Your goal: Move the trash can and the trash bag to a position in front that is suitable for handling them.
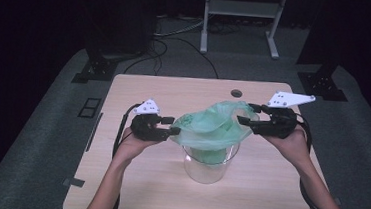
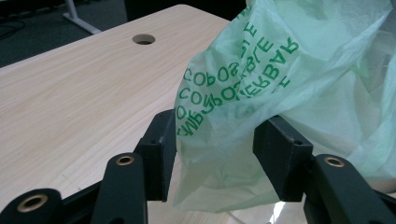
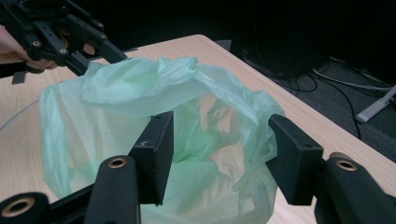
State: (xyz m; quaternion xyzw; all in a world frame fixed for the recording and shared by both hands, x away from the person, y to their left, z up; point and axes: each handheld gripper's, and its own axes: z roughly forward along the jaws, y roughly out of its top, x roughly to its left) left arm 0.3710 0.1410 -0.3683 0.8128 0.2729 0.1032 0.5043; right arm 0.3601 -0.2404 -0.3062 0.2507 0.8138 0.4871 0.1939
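Note:
A thin green plastic bag (image 1: 212, 125) with green lettering lines a clear glass container (image 1: 209, 169) in the middle of the table, its rim puffed up above the glass. My left gripper (image 1: 172, 125) is at the bag's left edge, open, with a printed fold of the bag (image 2: 233, 93) hanging loose between its jaws (image 2: 215, 144). At the bag's right rim my right gripper (image 1: 246, 114) stands open too, its jaws wide on either side of the bag's mouth (image 3: 205, 135). The right gripper view also takes in the left gripper (image 3: 60, 37) on the far side of the bag.
The light wooden table (image 1: 166, 193) has a round cable hole (image 1: 236, 93) near its far edge. Beyond it are dark floor, cables and a white stand's legs (image 1: 238, 43). Bare tabletop lies all around the container.

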